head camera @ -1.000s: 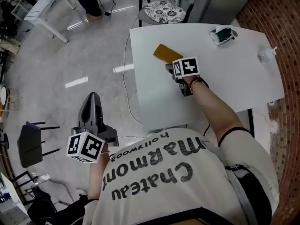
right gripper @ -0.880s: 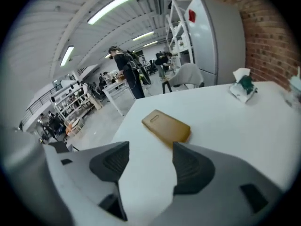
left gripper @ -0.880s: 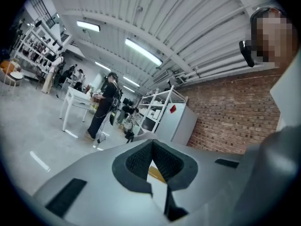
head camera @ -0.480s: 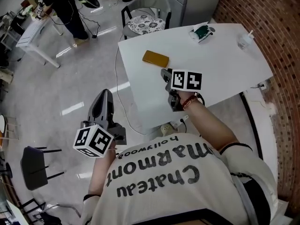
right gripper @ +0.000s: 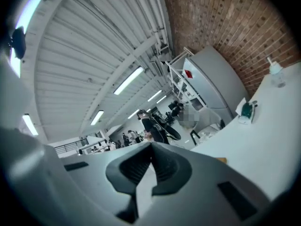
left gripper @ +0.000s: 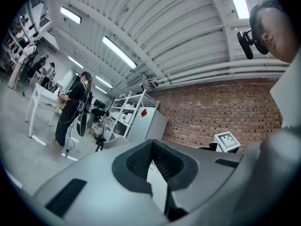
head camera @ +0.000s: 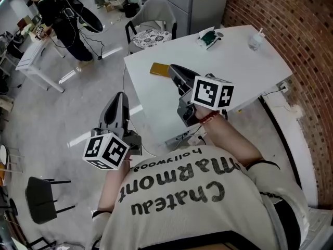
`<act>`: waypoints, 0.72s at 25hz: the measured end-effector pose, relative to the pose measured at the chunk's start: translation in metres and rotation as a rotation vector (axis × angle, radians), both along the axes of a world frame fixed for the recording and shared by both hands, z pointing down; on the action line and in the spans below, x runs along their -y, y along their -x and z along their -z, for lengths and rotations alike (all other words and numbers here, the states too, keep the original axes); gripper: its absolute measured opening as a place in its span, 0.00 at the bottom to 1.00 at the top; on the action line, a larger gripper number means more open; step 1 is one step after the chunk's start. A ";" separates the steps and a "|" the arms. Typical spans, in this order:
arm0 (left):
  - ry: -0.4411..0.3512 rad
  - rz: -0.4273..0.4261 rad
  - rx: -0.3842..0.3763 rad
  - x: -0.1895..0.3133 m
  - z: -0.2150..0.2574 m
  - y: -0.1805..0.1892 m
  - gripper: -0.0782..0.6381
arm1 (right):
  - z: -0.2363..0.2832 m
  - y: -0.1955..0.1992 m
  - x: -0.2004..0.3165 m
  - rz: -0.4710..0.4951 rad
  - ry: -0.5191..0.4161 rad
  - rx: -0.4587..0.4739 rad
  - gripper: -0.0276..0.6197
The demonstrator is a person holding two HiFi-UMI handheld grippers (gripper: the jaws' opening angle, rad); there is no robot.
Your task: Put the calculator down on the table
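The calculator (head camera: 158, 70), a flat orange slab, lies on the white table (head camera: 244, 66) near its far left edge; a sliver of it (right gripper: 221, 160) shows in the right gripper view. My right gripper (head camera: 174, 70) hangs raised above the table just on the near side of the calculator, pointing level, jaws shut with nothing between them (right gripper: 151, 149). My left gripper (head camera: 119, 97) is held over the floor to the left of the table, also level, its jaws together and empty (left gripper: 151, 145).
A green and white object (head camera: 207, 37) and a small bottle (head camera: 254, 39) stand at the table's far side. A chair with a patterned cushion (head camera: 149, 37) sits beyond the table. A person in black (head camera: 62, 14) stands far left. A brick wall (head camera: 291, 30) runs along the right.
The right gripper has let go of the calculator, shut its jaws and risen well above the table. The left gripper has come up a little. The calculator stays on the table.
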State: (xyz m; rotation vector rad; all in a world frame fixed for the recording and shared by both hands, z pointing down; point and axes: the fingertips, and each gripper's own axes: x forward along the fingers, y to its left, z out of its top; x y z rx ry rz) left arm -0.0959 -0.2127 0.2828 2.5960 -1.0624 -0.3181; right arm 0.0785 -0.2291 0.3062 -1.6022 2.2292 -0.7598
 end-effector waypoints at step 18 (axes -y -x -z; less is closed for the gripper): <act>-0.050 0.089 -0.014 -0.044 0.026 -0.079 0.11 | 0.059 -0.076 -0.052 0.036 -0.237 -0.243 0.03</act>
